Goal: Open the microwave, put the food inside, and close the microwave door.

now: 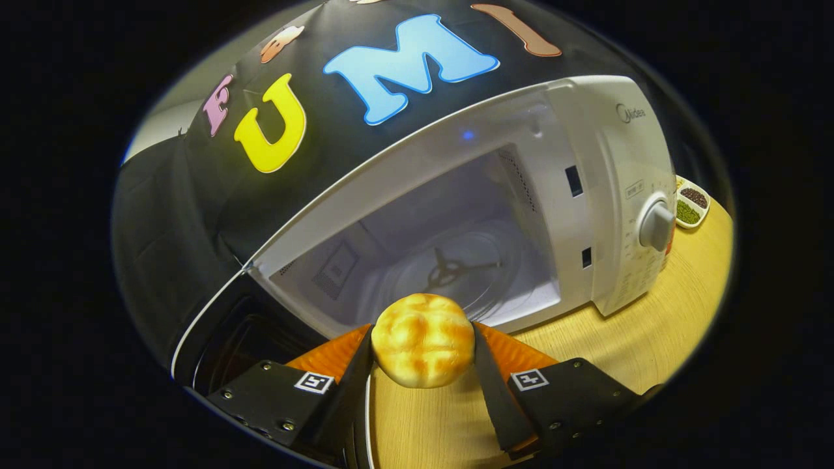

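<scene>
A round golden bun point(422, 339) is held between my two fingers, and my gripper point(423, 342) is shut on it. Just beyond the bun stands a white microwave point(612, 195) with its door point(221, 339) swung open to the left. The cavity point(417, 241) is lit, and its glass turntable point(462, 267) lies bare right behind the bun. The bun hangs just in front of the cavity's lower lip, above the wooden table point(651, 326). A round knob point(655, 225) sits on the microwave's control panel to the right.
A small white dish point(690, 205) with dark and green grains sits on the table behind the microwave's right side. The black booth wall rises behind and left of the microwave. The open door stands close to my left finger point(352, 378).
</scene>
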Demonstrator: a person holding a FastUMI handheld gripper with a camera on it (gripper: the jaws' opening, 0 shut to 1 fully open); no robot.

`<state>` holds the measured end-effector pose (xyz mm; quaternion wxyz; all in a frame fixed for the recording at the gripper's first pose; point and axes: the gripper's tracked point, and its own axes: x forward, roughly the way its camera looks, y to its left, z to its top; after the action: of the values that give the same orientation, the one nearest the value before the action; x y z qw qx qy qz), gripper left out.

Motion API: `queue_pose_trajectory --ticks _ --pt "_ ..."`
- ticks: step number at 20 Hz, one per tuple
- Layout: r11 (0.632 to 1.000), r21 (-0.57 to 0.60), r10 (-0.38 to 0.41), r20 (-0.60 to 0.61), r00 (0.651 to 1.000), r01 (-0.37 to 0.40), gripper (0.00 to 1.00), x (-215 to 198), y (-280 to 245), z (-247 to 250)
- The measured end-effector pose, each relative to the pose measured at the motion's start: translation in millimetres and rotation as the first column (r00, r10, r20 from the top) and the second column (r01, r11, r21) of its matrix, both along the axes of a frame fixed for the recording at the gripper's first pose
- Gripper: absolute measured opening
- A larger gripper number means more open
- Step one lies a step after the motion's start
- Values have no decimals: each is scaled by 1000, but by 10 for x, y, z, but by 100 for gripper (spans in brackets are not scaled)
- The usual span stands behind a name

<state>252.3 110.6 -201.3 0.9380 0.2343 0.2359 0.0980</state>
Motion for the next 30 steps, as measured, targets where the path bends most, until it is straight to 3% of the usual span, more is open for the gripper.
queue_pose_trajectory --ticks 13,18,21,30 --pt "993 -109 -45 45 998 50 84 657 63 -292" --pt "986 -152 -64 58 996 72 91 763 50 -355" --pt "983 -167 -60 66 996 71 98 731 46 -322" --pt "963 -269 60 192 980 -6 98 82 46 431"
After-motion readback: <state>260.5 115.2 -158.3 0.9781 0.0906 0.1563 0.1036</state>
